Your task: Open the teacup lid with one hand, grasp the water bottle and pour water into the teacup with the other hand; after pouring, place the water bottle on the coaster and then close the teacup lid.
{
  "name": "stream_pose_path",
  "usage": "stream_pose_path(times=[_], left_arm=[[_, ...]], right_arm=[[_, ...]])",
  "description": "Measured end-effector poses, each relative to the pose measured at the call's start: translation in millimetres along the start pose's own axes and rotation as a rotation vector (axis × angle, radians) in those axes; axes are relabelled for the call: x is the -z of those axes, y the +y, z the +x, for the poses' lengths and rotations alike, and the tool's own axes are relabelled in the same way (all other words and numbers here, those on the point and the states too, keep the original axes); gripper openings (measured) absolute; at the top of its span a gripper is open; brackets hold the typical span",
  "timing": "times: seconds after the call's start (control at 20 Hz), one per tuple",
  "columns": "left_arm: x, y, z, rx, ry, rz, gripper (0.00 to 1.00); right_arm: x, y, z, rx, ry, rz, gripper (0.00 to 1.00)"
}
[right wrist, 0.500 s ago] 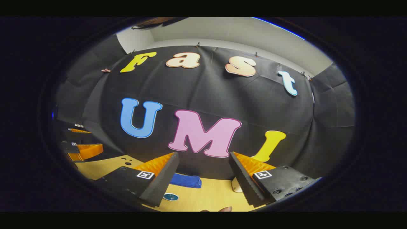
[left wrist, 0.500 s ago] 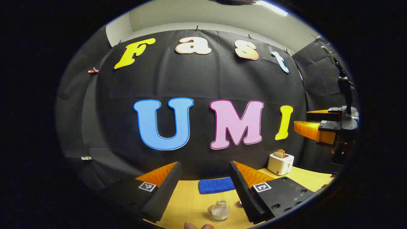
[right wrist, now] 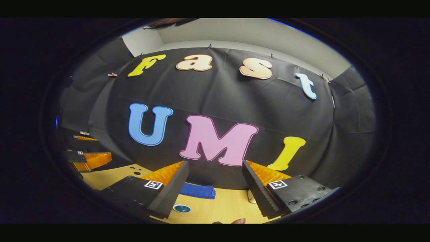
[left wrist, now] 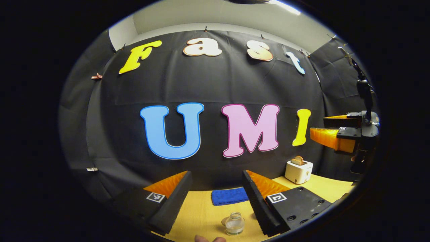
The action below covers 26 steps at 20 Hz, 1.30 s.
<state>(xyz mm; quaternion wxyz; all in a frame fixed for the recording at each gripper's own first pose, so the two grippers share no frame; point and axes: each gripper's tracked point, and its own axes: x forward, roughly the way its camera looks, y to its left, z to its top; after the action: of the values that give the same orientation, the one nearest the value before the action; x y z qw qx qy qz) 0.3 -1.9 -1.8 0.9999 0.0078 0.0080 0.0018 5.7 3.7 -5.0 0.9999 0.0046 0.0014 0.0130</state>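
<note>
Approach step: left gripper [left wrist: 216, 201] and right gripper [right wrist: 215, 193], jaws apart, hold nothing above the table [left wrist: 201, 215]; next, lower toward the jar [left wrist: 234, 224]

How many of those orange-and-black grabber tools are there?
2. The left gripper hangs above the glass jar; the right gripper hangs over the table. Both have their jaws open.

Left tongs [left wrist: 216, 201]: spread wide, nothing between them.
Ahead, 12 o'clock: glass teacup [left wrist: 234, 223] on the table [left wrist: 201, 215], blue cloth [left wrist: 229, 196] beyond.
2 o'clock: toaster [left wrist: 298, 170].
Right tongs [right wrist: 215, 196]: gaping, coaster [right wrist: 181, 208] below.
</note>
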Motion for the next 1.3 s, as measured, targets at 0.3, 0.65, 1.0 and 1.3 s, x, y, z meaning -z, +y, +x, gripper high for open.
stream_pose_path(times=[0.3, 0.65, 1.0, 1.3], left_arm=[[-3, 1, 1, 0.002, 0.004, -0.004, 0.94], [11, -6, 4, 0.039, 0.032, 0.005, 0.94], [97, -25, -9, 0.063, 0.134, 0.001, 0.97], [182, -23, -4, 0.029, 0.222, -0.032, 0.97]], right_arm=[[10, 11, 7, -0.066, 0.033, 0.014, 0.97], [28, 26, 3, -0.085, 0.031, -0.014, 0.98], [101, 50, 15, -0.131, 0.09, 0.029, 0.97], [180, 64, 27, -0.158, 0.139, 0.058, 0.97]])
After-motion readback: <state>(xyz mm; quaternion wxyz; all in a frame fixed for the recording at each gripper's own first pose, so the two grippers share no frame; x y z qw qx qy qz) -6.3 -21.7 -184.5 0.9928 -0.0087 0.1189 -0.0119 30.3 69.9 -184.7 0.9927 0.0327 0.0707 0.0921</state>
